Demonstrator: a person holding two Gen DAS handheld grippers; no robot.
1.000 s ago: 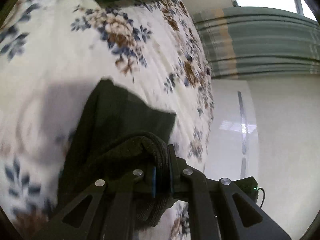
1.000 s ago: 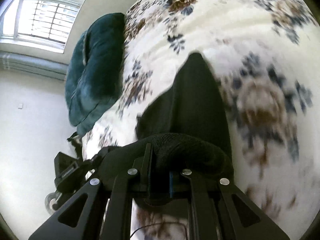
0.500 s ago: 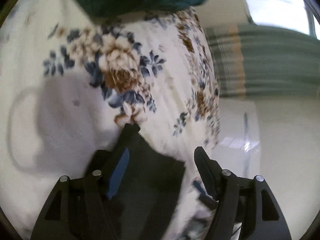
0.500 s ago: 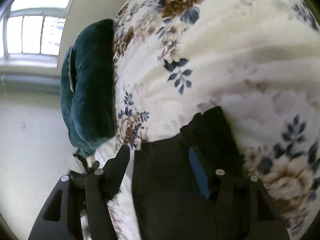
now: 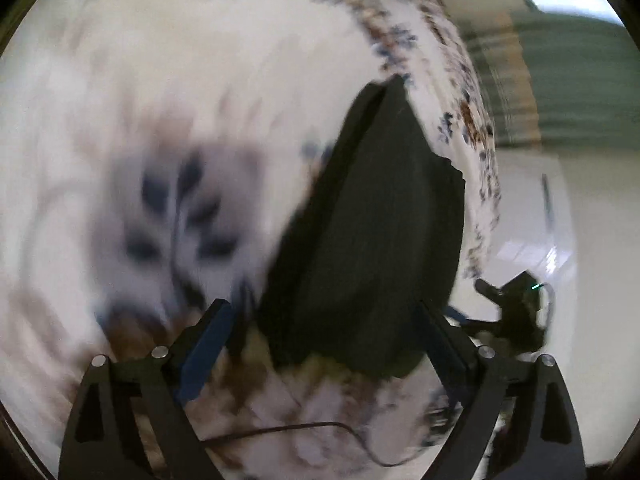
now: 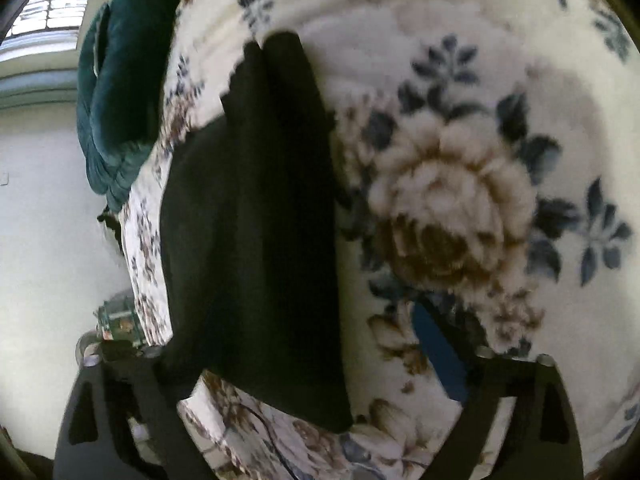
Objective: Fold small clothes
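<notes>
A small black garment (image 5: 372,232) lies folded flat on a white floral blanket (image 5: 168,120), near the bed's edge. It also shows in the right wrist view (image 6: 256,216) as a long dark strip. My left gripper (image 5: 324,320) is open and empty, just in front of the garment's near end. My right gripper (image 6: 296,340) is open and empty, its jaws wide either side of the garment's near end. The left wrist view is blurred by motion.
A dark teal pillow (image 6: 116,92) lies at the far end of the bed. The bed's edge drops to a pale glossy floor (image 5: 560,208). The other gripper's body (image 5: 516,312) shows beside the bed. A thin cable (image 5: 304,428) lies on the blanket.
Both grippers let go of the garment and opened wide. They have pulled back, and the garment now lies flat on the blanket.
</notes>
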